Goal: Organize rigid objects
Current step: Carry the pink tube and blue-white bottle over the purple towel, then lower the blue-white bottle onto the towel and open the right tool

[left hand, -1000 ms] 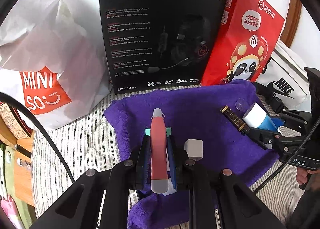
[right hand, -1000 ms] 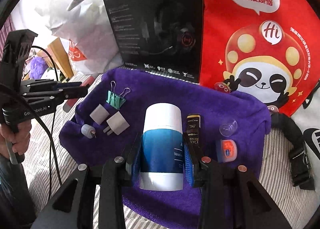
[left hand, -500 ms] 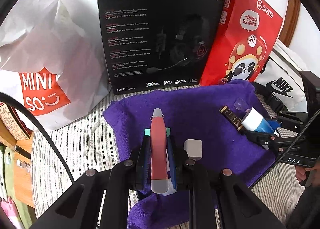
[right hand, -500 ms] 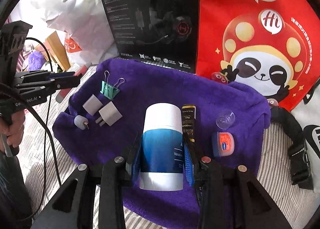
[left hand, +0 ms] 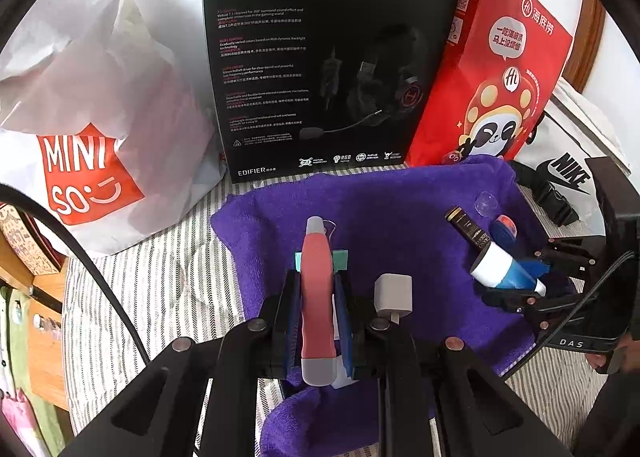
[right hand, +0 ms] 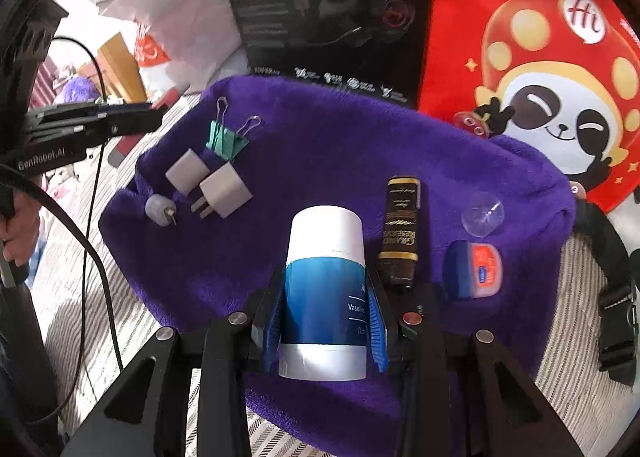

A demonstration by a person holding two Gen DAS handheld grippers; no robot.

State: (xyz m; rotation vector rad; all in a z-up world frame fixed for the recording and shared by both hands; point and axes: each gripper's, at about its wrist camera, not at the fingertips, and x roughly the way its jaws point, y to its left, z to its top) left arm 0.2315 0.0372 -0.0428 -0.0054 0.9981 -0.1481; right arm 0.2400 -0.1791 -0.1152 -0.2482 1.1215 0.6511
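Our left gripper (left hand: pixel 318 321) is clamped on a pink tool (left hand: pixel 317 297), held near the purple towel's (right hand: pixel 320 145) left edge. Our right gripper (right hand: pixel 326 321) is clamped on the blue and white tube (right hand: pixel 326 285), low near the front edge. Two white plugs (right hand: pixel 226 193), a green clip (right hand: pixel 226 141), a brown box (right hand: pixel 400 233) and a small jar (right hand: pixel 478 269) already lie on the towel. We think these two things are what is left.

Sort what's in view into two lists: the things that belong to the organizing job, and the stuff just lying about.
Job:
- red pen, shut in the left hand-held gripper
- Vaseline tube, shut in the right hand-held gripper
- two white plugs
- green binder clip
- dark tube
- small Vaseline tin
- purple towel

Lying about:
- headset box
- red panda bag
- Miniso bag
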